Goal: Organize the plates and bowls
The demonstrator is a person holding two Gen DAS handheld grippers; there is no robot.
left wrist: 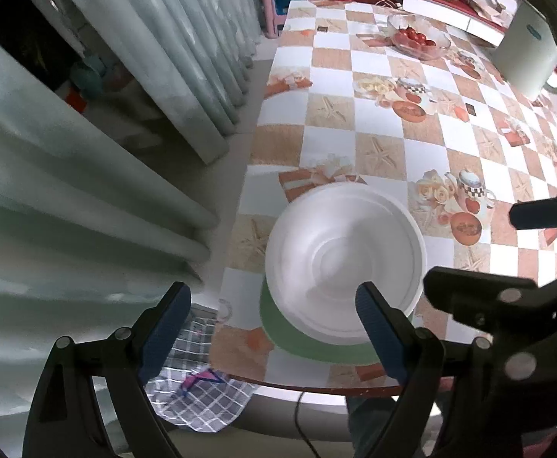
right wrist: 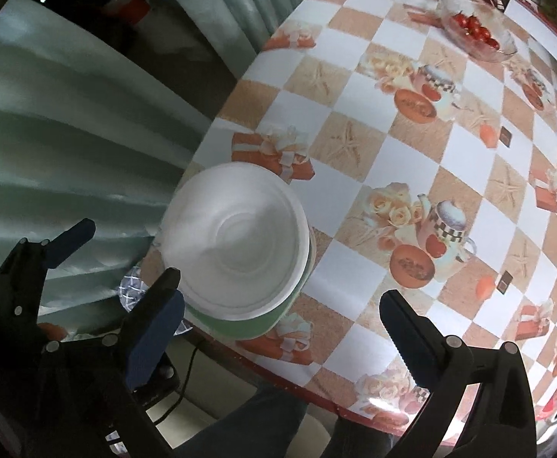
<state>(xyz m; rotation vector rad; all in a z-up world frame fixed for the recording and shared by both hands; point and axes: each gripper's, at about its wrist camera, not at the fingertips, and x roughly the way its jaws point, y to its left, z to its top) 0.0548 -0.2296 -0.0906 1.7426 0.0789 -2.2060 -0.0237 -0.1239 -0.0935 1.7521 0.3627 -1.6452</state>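
Observation:
A white bowl (left wrist: 345, 263) sits on a green plate (left wrist: 316, 347) near the front left corner of the checkered table (left wrist: 373, 145). The stack also shows in the right wrist view: white bowl (right wrist: 236, 240) on green plate (right wrist: 247, 322). My left gripper (left wrist: 272, 328) is open and empty, jaws wide, hovering above the stack's near left side. My right gripper (right wrist: 278, 324) is open and empty, above the table's front edge, just right of the stack. The right gripper's body (left wrist: 507, 328) shows in the left wrist view.
A glass bowl of cherry tomatoes (left wrist: 417, 36) stands at the far side of the table, also in the right wrist view (right wrist: 478, 32). A white jug (left wrist: 530, 57) stands far right. Curtains (left wrist: 87, 152) hang left of the table. A checked cloth (left wrist: 198, 389) hangs below the front edge.

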